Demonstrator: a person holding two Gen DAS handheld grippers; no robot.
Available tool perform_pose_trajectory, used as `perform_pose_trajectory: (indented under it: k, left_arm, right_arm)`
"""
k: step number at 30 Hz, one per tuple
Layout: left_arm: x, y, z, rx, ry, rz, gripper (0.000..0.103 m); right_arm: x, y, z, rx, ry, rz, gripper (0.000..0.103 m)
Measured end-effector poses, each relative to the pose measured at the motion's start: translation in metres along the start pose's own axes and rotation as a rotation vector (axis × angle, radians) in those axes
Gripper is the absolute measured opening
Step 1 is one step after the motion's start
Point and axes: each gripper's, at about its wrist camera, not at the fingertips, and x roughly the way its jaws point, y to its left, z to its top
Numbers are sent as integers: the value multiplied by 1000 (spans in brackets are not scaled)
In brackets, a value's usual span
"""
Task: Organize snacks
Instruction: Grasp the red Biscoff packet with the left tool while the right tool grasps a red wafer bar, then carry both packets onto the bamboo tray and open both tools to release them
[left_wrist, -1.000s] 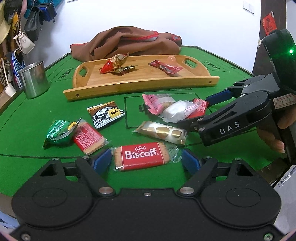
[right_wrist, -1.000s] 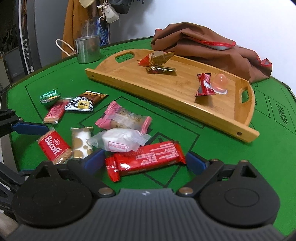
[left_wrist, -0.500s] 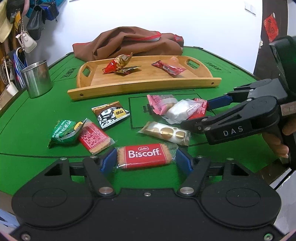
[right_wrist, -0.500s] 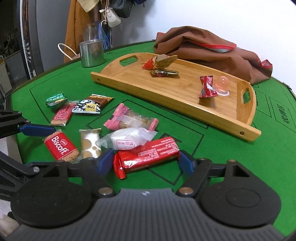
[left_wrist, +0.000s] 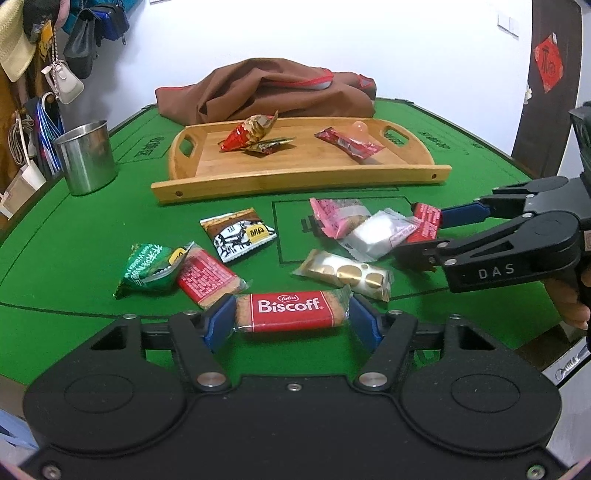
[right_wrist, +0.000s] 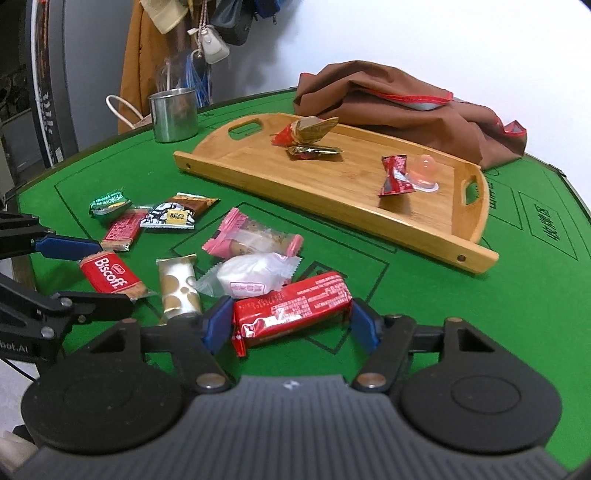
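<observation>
The red Biscoff packet (left_wrist: 291, 309), white-lettered with clear crimped ends showing the brown biscuit, was clamped end to end between the blue pads of the left gripper (left_wrist: 292, 322) on the green table (left_wrist: 74, 236). The glossy red snack bar (right_wrist: 293, 302), finely printed in white, was likewise clamped by the right gripper (right_wrist: 291, 325), well short of the wooden tray (right_wrist: 332, 195).

Green felt table (left_wrist: 74, 229) against white wall (left_wrist: 406, 55).
</observation>
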Motion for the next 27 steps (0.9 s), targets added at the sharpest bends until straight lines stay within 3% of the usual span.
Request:
perform_pose_trajectory:
  k: [27]
  left_arm:
    - [1,25,63,-23,-156,2,65]
  right_arm:
    - [-25,-26,29,106,-105,-138,69]
